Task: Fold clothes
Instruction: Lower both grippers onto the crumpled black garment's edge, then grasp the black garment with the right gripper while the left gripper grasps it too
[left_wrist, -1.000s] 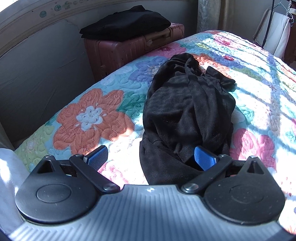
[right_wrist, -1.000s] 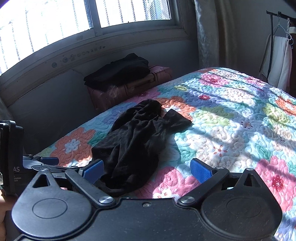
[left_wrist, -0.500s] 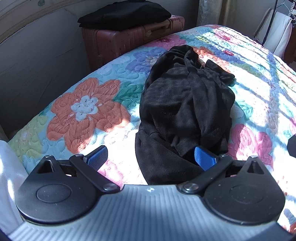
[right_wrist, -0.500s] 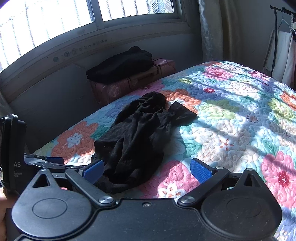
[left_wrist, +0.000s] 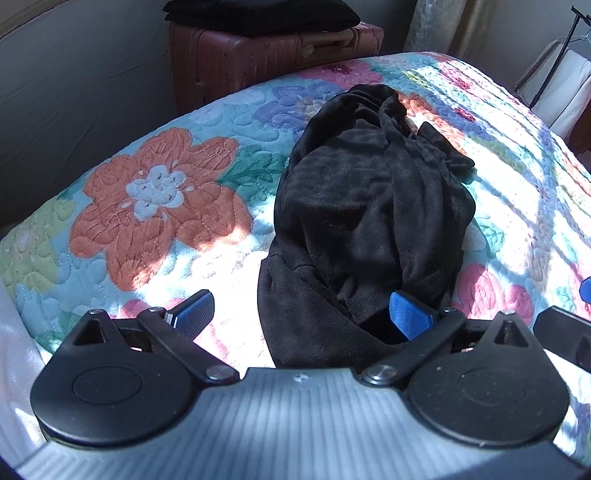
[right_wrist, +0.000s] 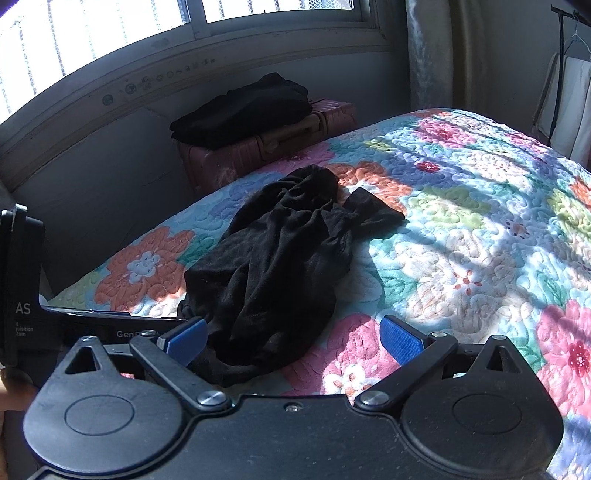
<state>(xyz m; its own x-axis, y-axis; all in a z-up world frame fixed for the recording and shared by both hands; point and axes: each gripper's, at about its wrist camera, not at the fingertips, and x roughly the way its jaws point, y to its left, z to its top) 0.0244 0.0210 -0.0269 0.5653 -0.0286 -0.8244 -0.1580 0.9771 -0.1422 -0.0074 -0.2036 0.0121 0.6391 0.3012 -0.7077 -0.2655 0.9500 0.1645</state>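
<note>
Black garment, one piece, lying crumpled in a long heap on the floral quilt, near the quilt's corner closest to the pink suitcase. Fabric matte, soft, thin knit with faint lint; deep draped folds run along its length. Far end bunched into a rounded, gathered knob; a flat flap sticks out sideways just beside that knob. Near end spreads into a wider, smoother hem.

Quilt: stitched in puffy relief, large orange, pink, purple flowers on pale blue-white ground, striped with sunlight. Suitcase: rigid ribbed shell beyond the quilt's edge, a folded black stack on top.

Left gripper: jaws spread wide, nothing held. Its blue ribbed right pad touches or overlaps the garment's near hem; the other pad sits over bare quilt, apart from the cloth.

Right gripper: jaws spread wide, nothing held; the garment's near end lies between them, closer to the left pad. Contact cannot be told.
</note>
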